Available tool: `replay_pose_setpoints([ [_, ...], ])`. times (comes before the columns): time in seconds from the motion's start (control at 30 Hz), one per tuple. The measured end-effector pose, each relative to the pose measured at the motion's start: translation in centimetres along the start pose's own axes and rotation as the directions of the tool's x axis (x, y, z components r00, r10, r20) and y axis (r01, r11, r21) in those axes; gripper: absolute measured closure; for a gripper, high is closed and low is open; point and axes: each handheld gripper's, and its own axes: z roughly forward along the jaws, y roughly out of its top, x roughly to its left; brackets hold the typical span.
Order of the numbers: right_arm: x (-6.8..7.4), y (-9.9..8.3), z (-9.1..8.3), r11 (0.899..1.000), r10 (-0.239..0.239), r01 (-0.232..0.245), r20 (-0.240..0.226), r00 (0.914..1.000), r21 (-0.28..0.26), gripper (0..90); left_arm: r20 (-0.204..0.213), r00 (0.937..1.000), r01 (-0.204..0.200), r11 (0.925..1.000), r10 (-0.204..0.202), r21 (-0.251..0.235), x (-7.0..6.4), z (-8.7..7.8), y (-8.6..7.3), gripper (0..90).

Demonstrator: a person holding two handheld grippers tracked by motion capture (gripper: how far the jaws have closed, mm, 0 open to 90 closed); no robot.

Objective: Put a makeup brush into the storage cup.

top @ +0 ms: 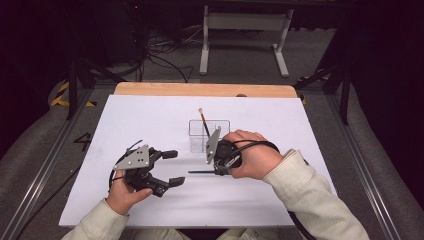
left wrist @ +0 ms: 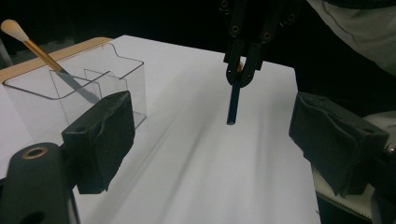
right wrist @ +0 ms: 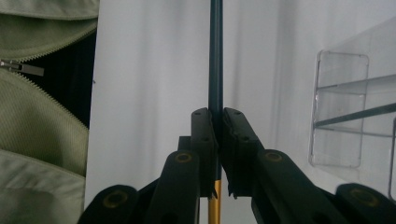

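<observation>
A clear plastic organizer (top: pixel 216 126) stands mid-table, and a tan-tipped brush (top: pixel 203 121) leans in it. My right gripper (top: pixel 217 170) hovers just in front of it, shut on a second brush (top: pixel 200 172) whose dark handle points left. The right gripper view has the jaws (right wrist: pixel 215 116) clamped on that dark handle (right wrist: pixel 215 70), with a gold ferrule below them. My left gripper (top: pixel 173 167) is open and holds nothing, to the left of the handle's end. From the left gripper view (left wrist: pixel 219 140) the held brush (left wrist: pixel 232 105) hangs over the white sheet, beside the organizer (left wrist: pixel 116 79).
A white sheet (top: pixel 150 120) covers the table, with a wooden edge (top: pixel 200 90) along the far side. A metal frame stand (top: pixel 245 35) and cables lie on the floor beyond. The person's pale jacket (right wrist: pixel 42 93) is close on the right gripper's left.
</observation>
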Motion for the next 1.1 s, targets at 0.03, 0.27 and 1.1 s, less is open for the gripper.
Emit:
replay_pose_setpoints([
  [0.03,0.0,0.2,0.1,1.0,-0.005,0.005,0.002,1.0,-0.007,83.4,0.001,1.0,-0.005,1.0,0.005,0.003,-0.1,0.0,0.0,16.9],
  [0.27,0.3,1.4,0.8,0.999,-0.038,0.038,-0.007,0.9993,-0.007,83.5,0.027,0.9993,-0.027,0.9996,0.026,0.007,-0.3,0.3,0.0,24.1],
  [1.1,0.4,3.1,0.8,0.996,-0.09,0.09,0.02,0.9957,0.011,83.5,0.076,0.9955,-0.061,0.996,0.056,0.066,-0.5,0.7,-0.4,57.6],
])
